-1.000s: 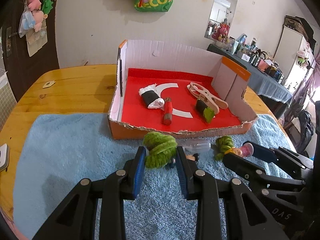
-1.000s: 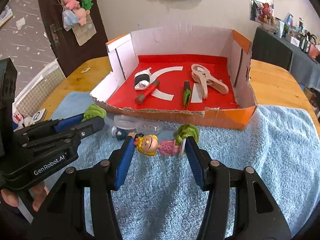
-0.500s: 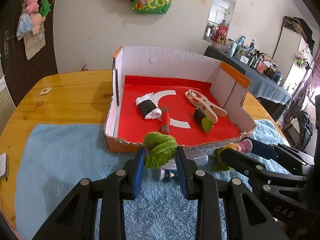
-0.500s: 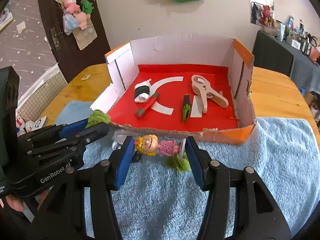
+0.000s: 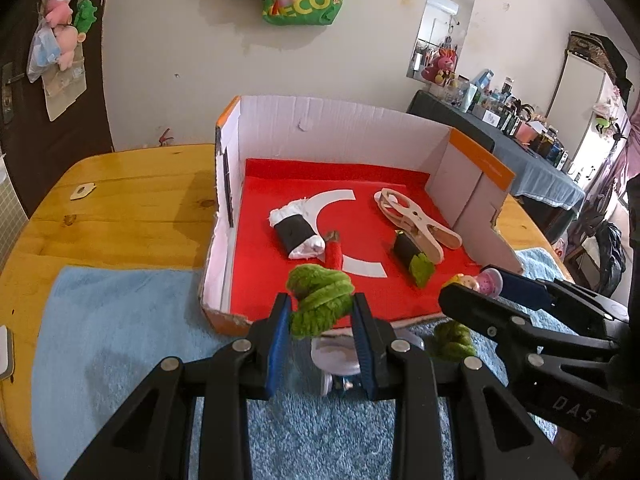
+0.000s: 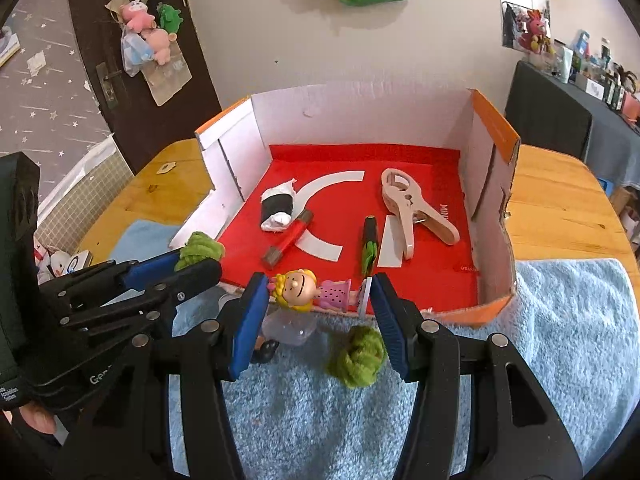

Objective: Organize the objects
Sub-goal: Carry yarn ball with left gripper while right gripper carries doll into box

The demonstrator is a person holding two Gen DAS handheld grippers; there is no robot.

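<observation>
Just short of the cardboard box's (image 6: 492, 308) torn front wall, the left hand-held gripper (image 5: 320, 312) pinched a green yarn bundle (image 5: 318, 304) and the right hand-held gripper (image 6: 316, 296) clamped a blonde doll (image 6: 316, 290) lying crosswise, both loads poised level with the box's red floor beyond.

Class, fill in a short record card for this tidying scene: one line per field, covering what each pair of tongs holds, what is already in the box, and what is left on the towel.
left tongs: shut on green yarn bundle
right tongs: shut on doll figure, held sideways
box: cardboard, red floor, near wall low and torn
in box: big white clip, black-and-white roll, red tube, black-and-green piece
on blue towel: second green yarn bundle, clear plastic piece
</observation>
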